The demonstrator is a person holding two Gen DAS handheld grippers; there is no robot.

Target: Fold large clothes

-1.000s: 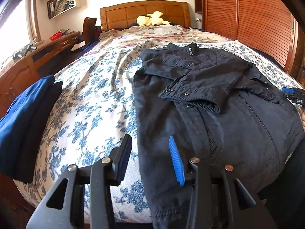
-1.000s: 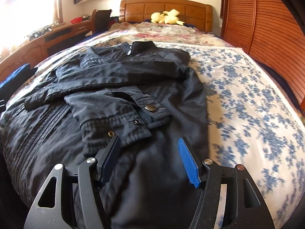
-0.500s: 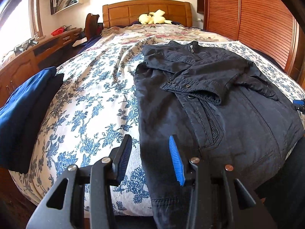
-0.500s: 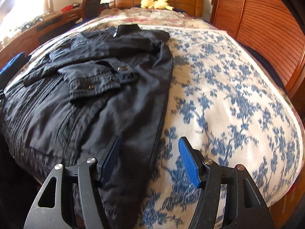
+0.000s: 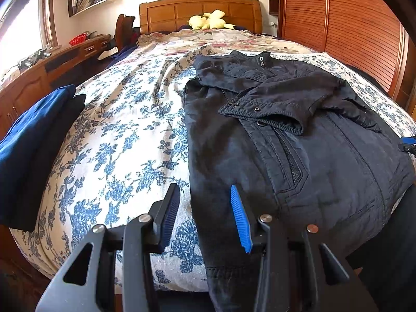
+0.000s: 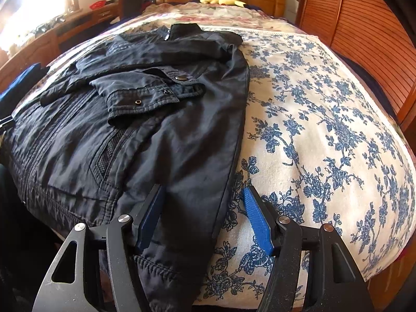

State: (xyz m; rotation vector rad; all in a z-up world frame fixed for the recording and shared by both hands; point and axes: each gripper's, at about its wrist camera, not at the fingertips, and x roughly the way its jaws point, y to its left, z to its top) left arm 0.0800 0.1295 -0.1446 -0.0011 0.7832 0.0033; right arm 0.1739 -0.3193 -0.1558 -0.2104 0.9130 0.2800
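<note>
Left hand-held gripper [image 5: 204, 214] gaped empty over the black jacket's [image 5: 286, 135] near hem edge; right hand-held gripper [image 6: 205, 214] hung open astride the jacket's opposite edge, on the bed [image 6: 325, 119].

Black fingers [image 5: 169, 213] — ribbed blue pads [image 6: 257, 221], silver rivets

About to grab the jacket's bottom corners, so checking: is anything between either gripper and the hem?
Nothing visible. The left gripper and right gripper stand open at the black jacket, with only fabric and bedspread between the pads.
</note>
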